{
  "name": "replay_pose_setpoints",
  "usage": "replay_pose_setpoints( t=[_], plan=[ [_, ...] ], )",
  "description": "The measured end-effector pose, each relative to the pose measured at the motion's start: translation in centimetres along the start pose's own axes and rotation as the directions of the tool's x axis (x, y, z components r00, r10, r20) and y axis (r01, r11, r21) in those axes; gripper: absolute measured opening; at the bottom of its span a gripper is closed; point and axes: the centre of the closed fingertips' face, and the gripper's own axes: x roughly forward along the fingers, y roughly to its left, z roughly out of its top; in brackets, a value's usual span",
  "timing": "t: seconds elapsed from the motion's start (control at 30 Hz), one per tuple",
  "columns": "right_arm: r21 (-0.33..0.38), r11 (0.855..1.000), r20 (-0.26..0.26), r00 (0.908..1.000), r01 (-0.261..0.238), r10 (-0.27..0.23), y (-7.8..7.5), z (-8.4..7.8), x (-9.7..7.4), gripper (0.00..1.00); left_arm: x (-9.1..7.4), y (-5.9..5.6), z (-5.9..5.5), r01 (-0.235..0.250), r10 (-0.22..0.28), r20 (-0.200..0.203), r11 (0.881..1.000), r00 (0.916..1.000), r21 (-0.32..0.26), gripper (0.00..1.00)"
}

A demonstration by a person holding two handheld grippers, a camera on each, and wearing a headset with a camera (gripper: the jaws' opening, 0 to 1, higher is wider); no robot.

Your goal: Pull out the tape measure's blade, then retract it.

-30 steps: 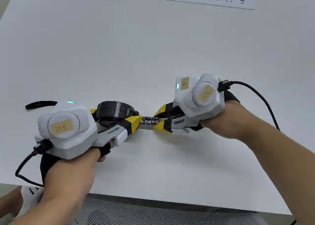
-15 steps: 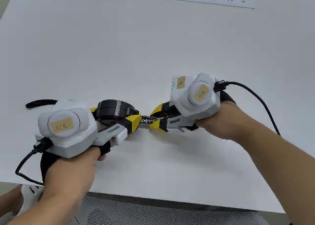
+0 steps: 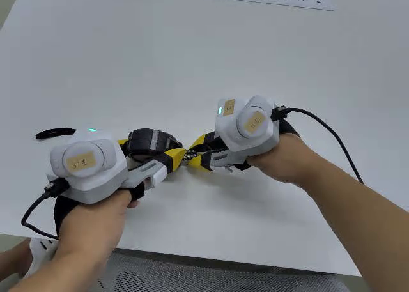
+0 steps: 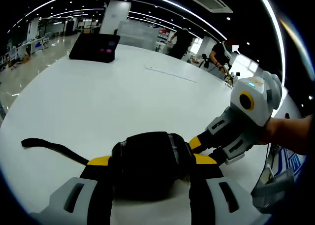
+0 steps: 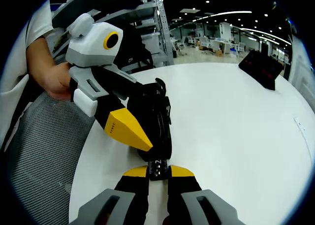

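Two claws, both mine, are working low over the white desk [image 3: 192,62], close to its near edge. At far left, a black strap [image 3: 54,133] is lying on the desk. Next, my left claw [image 4: 151,162] is squeezing the black tape measure [image 3: 148,142], one yellow tip pressing each side of its case. A short stretch of blade [image 3: 190,156] is sticking out to the right. My right claw [image 5: 157,173] is pinching the blade's end, jaws nearly closed.
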Motion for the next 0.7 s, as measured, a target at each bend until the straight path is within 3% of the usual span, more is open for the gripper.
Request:
replay_pose_setpoints(
  t=[0.27,0.7],
  plan=[
    [0.007,1.0,0.022,0.9998,0.001,-0.002,0.07,0.76,0.72,0.1,-0.03,0.05,0.05,0.003,-0.003,0.0,1.0,1.0,-0.01,0.58],
    [0.023,0.999,0.035,0.999,0.029,-0.029,0.24,0.69,0.51,0.11,0.0,0.04,0.0,0.014,-0.014,-0.01,1.0,0.9999,-0.002,0.58]
  ],
)
